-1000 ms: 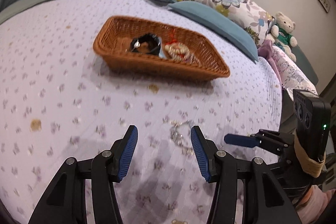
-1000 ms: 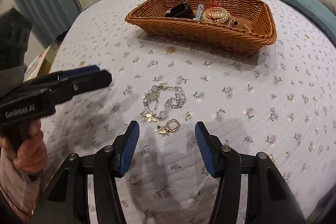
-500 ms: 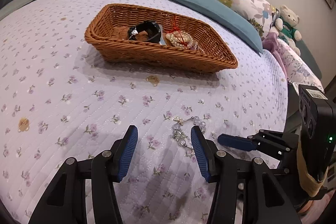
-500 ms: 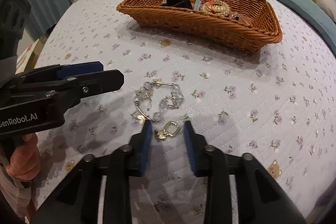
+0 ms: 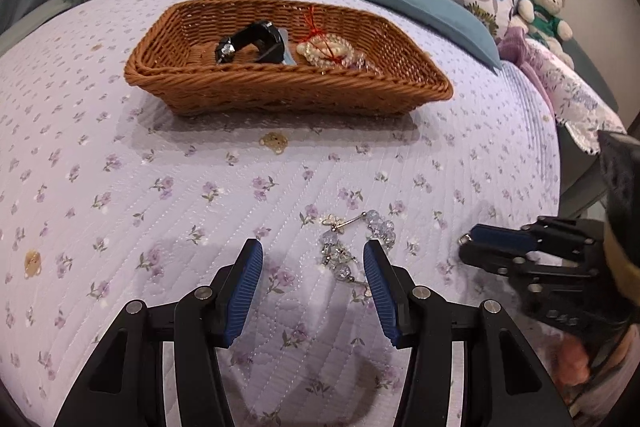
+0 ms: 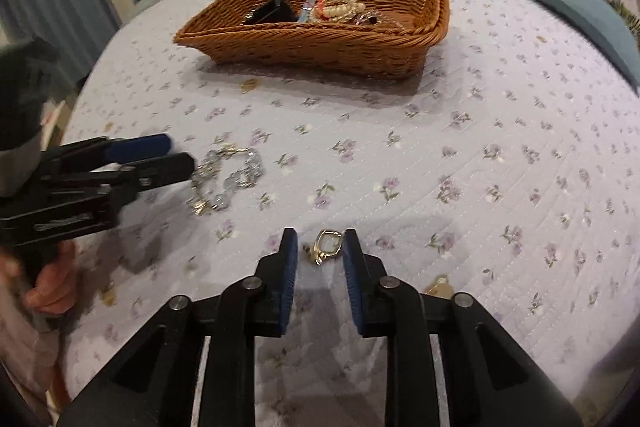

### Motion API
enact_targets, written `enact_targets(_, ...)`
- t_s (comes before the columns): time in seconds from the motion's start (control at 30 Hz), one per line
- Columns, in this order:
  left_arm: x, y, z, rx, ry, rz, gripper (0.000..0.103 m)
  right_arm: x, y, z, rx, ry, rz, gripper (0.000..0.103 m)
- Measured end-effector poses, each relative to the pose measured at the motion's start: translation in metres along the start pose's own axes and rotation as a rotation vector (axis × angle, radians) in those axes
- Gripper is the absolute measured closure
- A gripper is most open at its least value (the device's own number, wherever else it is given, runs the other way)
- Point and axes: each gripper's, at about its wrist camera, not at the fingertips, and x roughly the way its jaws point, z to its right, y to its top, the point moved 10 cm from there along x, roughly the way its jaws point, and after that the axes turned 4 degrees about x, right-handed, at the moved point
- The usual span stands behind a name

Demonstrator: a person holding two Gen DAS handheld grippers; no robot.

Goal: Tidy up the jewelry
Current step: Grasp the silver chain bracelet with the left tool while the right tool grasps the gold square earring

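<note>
Left wrist view: left gripper (image 5: 313, 277) wide open, grips nothing, low over quilt (image 5: 120, 195); crystal bead bracelet (image 5: 352, 239) lies between its tips, loose. Wicker basket (image 5: 288, 95) well beyond, already holds black bracelet (image 5: 252, 41) and pearl piece with red cord (image 5: 328, 49).

Right wrist view: right gripper (image 6: 319, 253) partly closed around gold earring (image 6: 326, 247) – pads near, contact unclear, not clamped. Judgement: part done – bracelet and earring left to go into basket.
</note>
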Motion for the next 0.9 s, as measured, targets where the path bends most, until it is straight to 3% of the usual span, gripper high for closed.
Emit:
enact_targets(0.07,0.005,-0.003,0.001,0.014,0.01,-0.017,0.049,-0.003,-0.002,0.0,0.001,0.003,0.005,0.061)
enact_targets(0.37,0.013,-0.013,0.014,0.111,0.074,-0.035,0.049,0.002,-0.006,-0.001,0.001,-0.022,0.006,0.061)
enact_targets(0.57,0.022,-0.007,0.014,0.113,0.08,-0.051,0.061,0.011,-0.005,-0.007,-0.063,-0.121,0.004,0.062)
enact_targets(0.6,0.024,-0.007,0.016,0.123,0.082,-0.054,0.061,0.012,-0.004,-0.008,-0.074,-0.135,0.006,0.063)
enact_targets(0.67,0.027,-0.006,0.018,0.138,0.082,-0.057,0.065,0.013,-0.004,-0.011,-0.099,-0.146,0.008,0.078)
enact_targets(0.73,0.028,-0.006,0.022,0.153,0.081,-0.058,0.085,0.013,-0.004,-0.015,-0.123,-0.152,0.01,0.079)
enact_targets(0.8,0.026,-0.007,0.025,0.175,0.091,-0.05,0.086,0.012,-0.005,-0.016,-0.128,-0.139,0.01,0.084)
enact_targets(0.9,0.022,-0.007,0.029,0.182,0.095,-0.036,0.086,0.009,-0.006,-0.02,-0.124,-0.086,0.016,0.084)
